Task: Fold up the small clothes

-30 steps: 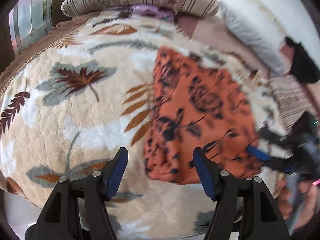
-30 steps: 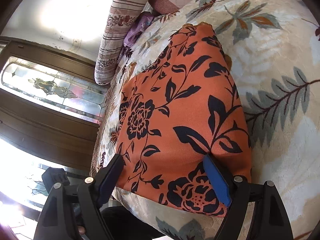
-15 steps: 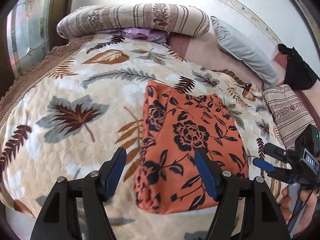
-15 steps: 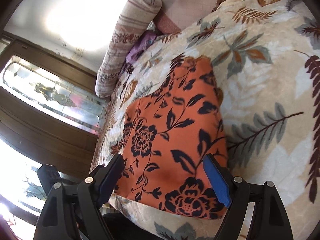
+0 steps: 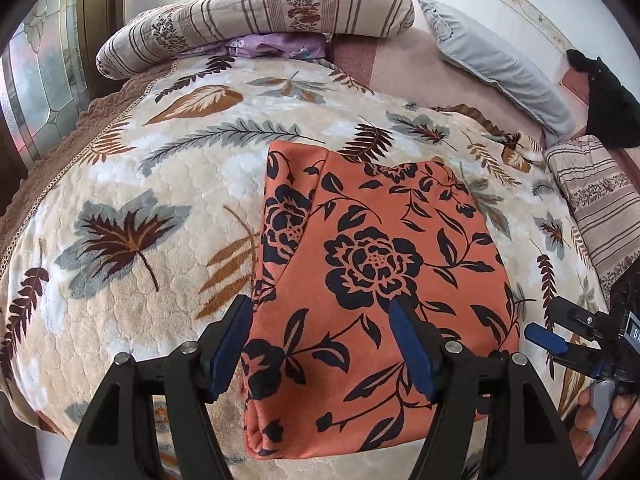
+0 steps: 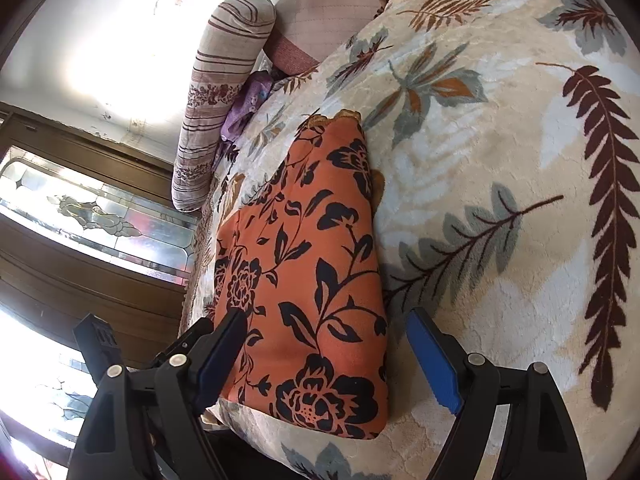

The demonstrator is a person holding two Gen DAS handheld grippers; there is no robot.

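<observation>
An orange garment (image 5: 372,280) with dark blue flowers lies folded into a neat rectangle on the leaf-print blanket (image 5: 120,200). My left gripper (image 5: 320,346) hovers open over the garment's near left part, and its blue pads hold nothing. In the right wrist view the same garment (image 6: 304,280) runs away from me along the bed edge. My right gripper (image 6: 328,360) is open just above the garment's near end, empty. From the left wrist view the right gripper (image 5: 560,334) shows at the right edge, held by a hand (image 5: 592,412).
A striped bolster (image 5: 256,12) and a purple cloth (image 5: 272,46) lie at the head of the bed. A grey pillow (image 5: 500,64), a black item (image 5: 608,100) and a striped cushion (image 5: 600,200) line the right side. A leaded-glass window (image 6: 100,216) borders the bed.
Both grippers have drawn back and risen from the folded garment, which now looks smaller and lies free. The left view has gone from blurred to steady.
</observation>
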